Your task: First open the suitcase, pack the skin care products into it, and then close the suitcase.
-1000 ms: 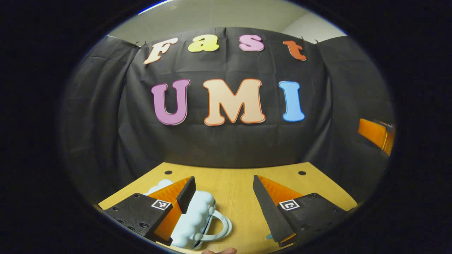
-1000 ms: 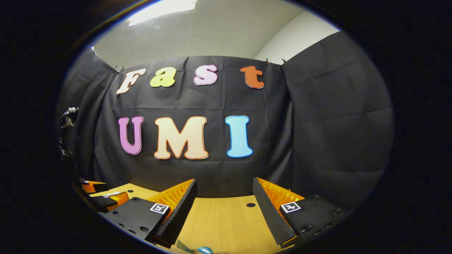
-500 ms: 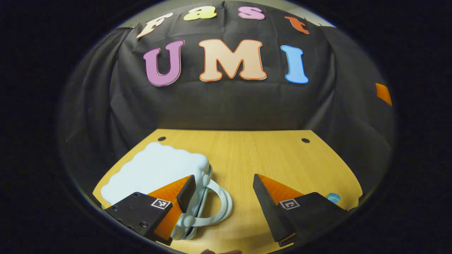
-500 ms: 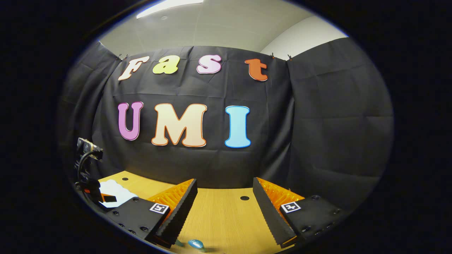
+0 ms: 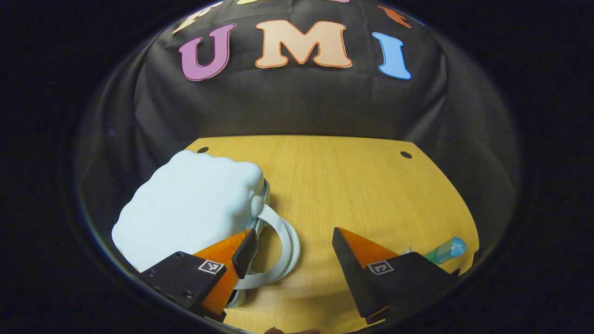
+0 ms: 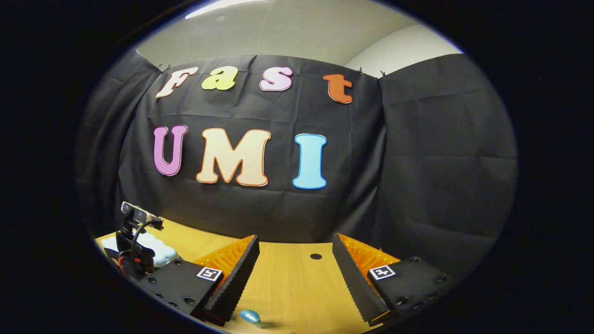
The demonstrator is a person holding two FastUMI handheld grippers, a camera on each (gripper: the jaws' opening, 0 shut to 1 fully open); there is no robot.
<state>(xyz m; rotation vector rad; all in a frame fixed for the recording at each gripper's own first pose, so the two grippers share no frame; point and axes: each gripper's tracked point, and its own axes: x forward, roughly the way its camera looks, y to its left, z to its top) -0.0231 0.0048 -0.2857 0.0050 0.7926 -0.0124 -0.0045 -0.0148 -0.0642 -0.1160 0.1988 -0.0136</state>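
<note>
The closed suitcase (image 5: 190, 204) lies left of the released left tongs (image 5: 293, 246), handle (image 5: 278, 246) between the fingers; right tongs (image 6: 295, 260), also released, hover farther off.

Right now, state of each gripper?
Left gripper: open, holding nothing, over the pale blue suitcase's handle.
Right gripper: open, empty, above the wooden table.

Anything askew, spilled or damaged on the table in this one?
Nothing stands out. The pale blue suitcase lies flat and closed on the wooden table, handle toward the open left gripper. A blue-capped tube lies on its side, no spill visible.
</note>
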